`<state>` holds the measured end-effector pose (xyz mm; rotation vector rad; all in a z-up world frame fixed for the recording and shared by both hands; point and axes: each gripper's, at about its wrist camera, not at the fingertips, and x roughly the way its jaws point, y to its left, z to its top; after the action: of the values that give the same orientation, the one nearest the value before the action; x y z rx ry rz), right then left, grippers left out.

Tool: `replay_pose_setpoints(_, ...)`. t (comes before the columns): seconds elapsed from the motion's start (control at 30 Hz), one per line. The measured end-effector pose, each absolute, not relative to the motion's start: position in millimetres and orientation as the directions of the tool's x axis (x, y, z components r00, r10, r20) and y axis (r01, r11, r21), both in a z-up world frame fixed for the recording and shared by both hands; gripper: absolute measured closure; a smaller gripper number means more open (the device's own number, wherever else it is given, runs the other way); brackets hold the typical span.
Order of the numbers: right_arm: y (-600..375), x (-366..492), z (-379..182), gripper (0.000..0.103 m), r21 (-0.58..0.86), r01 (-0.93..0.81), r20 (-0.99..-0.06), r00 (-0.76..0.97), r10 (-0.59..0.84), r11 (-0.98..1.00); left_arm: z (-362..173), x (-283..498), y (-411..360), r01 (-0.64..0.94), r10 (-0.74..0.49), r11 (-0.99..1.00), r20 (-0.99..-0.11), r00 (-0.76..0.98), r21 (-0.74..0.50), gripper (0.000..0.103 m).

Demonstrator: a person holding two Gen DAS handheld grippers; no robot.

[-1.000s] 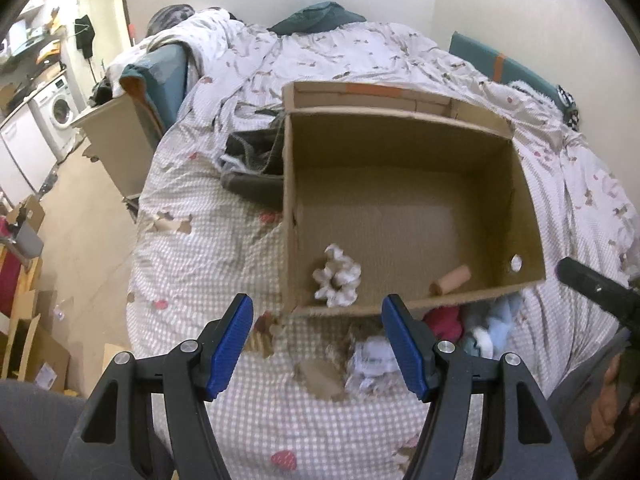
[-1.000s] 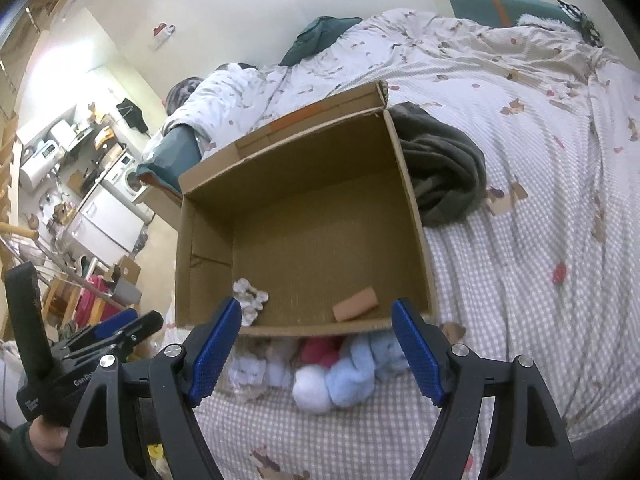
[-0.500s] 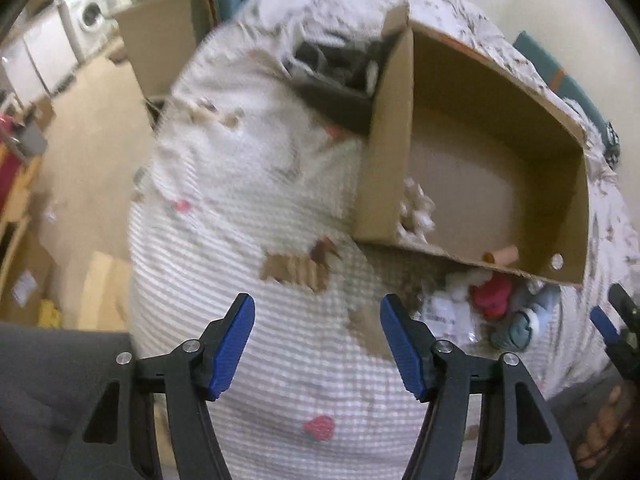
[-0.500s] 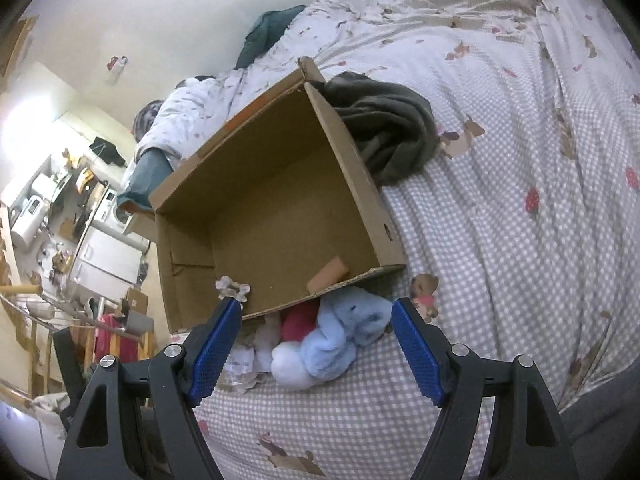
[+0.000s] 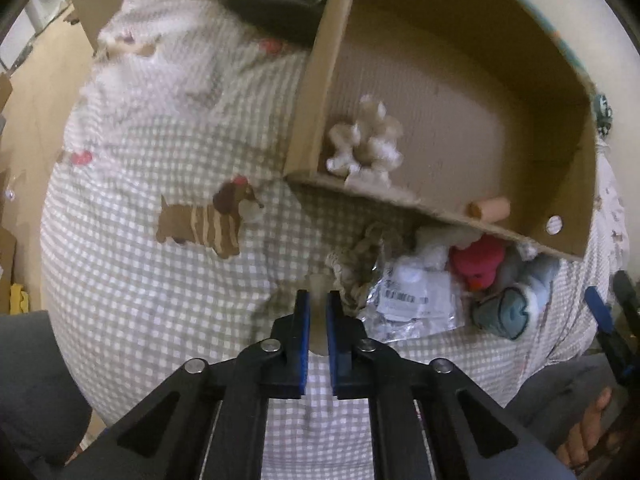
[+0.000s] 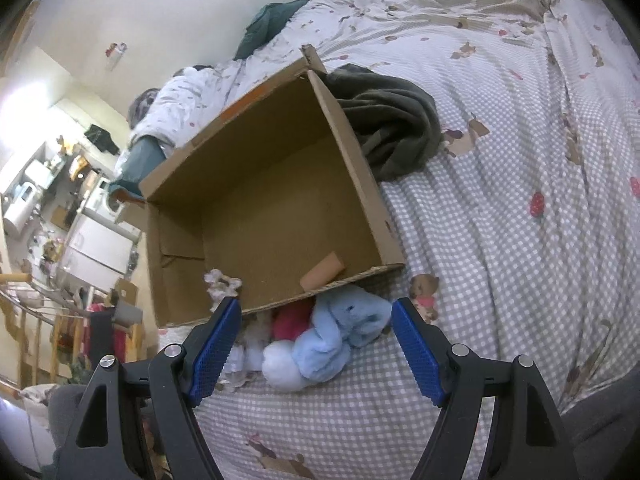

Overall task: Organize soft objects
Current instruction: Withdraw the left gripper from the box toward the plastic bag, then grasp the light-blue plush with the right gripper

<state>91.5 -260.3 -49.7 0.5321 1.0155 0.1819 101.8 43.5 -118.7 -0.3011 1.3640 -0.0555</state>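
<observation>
Beige knitted soft object (image 5: 352, 256), crumpled

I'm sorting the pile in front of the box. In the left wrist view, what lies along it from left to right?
Beige knitted item → clear plastic packet with a barcode label → pink plush toy → light blue plush toy.
</observation>
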Motion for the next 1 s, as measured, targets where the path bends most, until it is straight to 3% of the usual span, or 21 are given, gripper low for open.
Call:
replay_pose_setpoints(0.33,-256.8,94.7,-63.1,0.021,0.508,0.114,-0.787,0.463,0.407,0.854,-61.5,56.5,58.4,-0.118,-0.106,0.980,-0.917,0.386,-0.163,0.097)
replay_pose_setpoints(0.6,-218.5,109.7,-102.2,0.021,0.486,0.092,-0.849,0.284,0.445,0.869,-68.7,54.7,32.8,-0.054,-0.121,0.987,-0.923,0.365,-0.151,0.097)
replay_pose_setpoints(1.0,-185.6,123.6,-129.8,0.021,0.464,0.075,-0.872,0.213,0.440,0.883,-74.9,58.8,26.0,-0.056,-0.101,0.990,-0.925,0.366,-0.130,0.097)
